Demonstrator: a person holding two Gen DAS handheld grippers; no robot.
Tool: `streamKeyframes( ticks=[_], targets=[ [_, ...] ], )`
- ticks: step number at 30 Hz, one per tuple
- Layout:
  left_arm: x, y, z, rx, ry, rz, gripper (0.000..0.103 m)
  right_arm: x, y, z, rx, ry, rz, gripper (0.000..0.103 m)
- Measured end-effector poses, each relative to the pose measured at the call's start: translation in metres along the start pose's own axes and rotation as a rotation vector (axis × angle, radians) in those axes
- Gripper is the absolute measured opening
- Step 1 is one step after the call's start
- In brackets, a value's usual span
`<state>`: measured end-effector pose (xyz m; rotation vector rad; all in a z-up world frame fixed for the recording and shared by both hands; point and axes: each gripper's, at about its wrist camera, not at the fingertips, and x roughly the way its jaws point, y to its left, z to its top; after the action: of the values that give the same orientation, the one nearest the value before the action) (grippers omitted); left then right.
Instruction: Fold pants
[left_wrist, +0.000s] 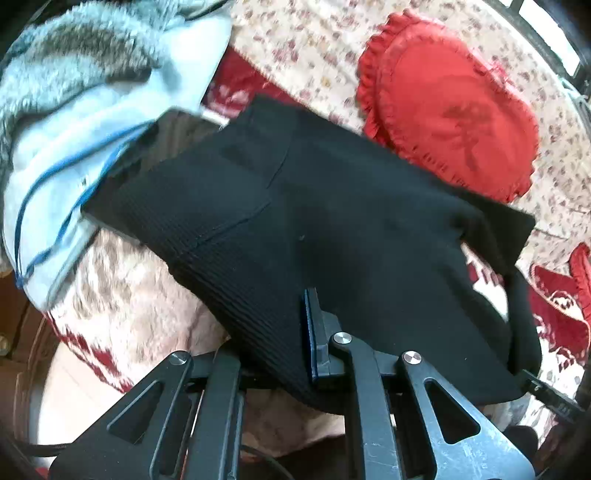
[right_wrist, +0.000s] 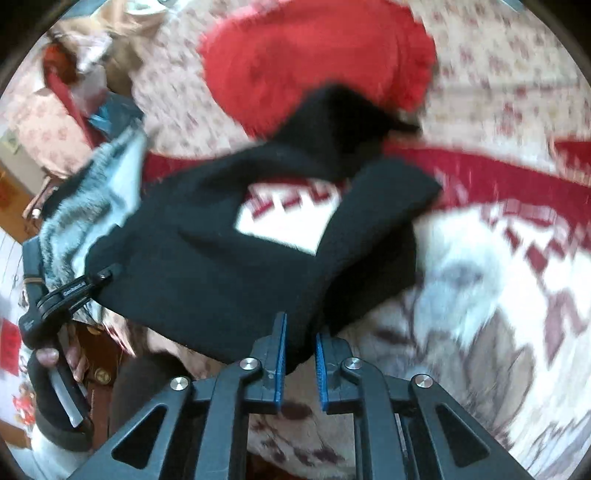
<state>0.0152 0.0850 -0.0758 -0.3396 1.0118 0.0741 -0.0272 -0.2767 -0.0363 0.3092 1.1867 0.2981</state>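
The black ribbed pants (left_wrist: 295, 221) are lifted above a red and white patterned blanket (left_wrist: 122, 302). My left gripper (left_wrist: 291, 332) is shut on the pants' near edge; its right blue pad shows, the left finger is hidden under the cloth. In the right wrist view the pants (right_wrist: 207, 258) hang folded over, with a gap showing the blanket. My right gripper (right_wrist: 301, 354) is shut on a bunch of the pants' fabric between its blue pads. The left gripper (right_wrist: 70, 291) shows at the left of that view, held by a hand at the pants' other end.
A red heart-shaped frilled cushion (left_wrist: 450, 107) lies beyond the pants on a floral sheet (left_wrist: 303, 37). A grey furry garment with pale lining and a blue cord (left_wrist: 74, 110) lies at the left. The blanket (right_wrist: 498, 295) extends to the right. Wooden furniture (left_wrist: 22, 339) is at the left.
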Motion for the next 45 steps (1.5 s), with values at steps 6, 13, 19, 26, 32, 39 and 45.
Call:
streamKeyframes(
  ticks=[6,13,19,26,32,39,45],
  targets=[
    [-0.011,0.003,-0.005,0.012,-0.006,0.011,0.015,-0.039,-0.018,0.014,0.004,-0.094,-0.021,0.029],
    [-0.038,-0.003,-0.009,0.017,-0.048,0.034,0.021,-0.043,-0.053,0.053,0.123,-0.16,-0.025,0.036],
    [-0.048,-0.008,-0.008,0.03,-0.056,0.04,0.021,0.017,-0.081,0.096,0.247,-0.065,0.011,0.037],
    [-0.057,-0.02,-0.005,0.044,-0.083,0.033,0.021,-0.013,-0.083,0.099,0.196,-0.184,0.049,0.006],
    [-0.066,-0.031,-0.007,0.057,-0.1,0.013,0.025,-0.103,-0.091,0.06,0.098,-0.309,-0.017,0.005],
    [-0.066,-0.046,-0.013,0.085,-0.09,0.001,0.03,-0.101,-0.141,-0.03,0.128,-0.1,-0.11,0.005],
    [-0.078,-0.068,-0.02,0.17,-0.106,0.001,0.031,-0.09,-0.16,-0.058,0.164,-0.031,-0.135,0.007]
  ],
)
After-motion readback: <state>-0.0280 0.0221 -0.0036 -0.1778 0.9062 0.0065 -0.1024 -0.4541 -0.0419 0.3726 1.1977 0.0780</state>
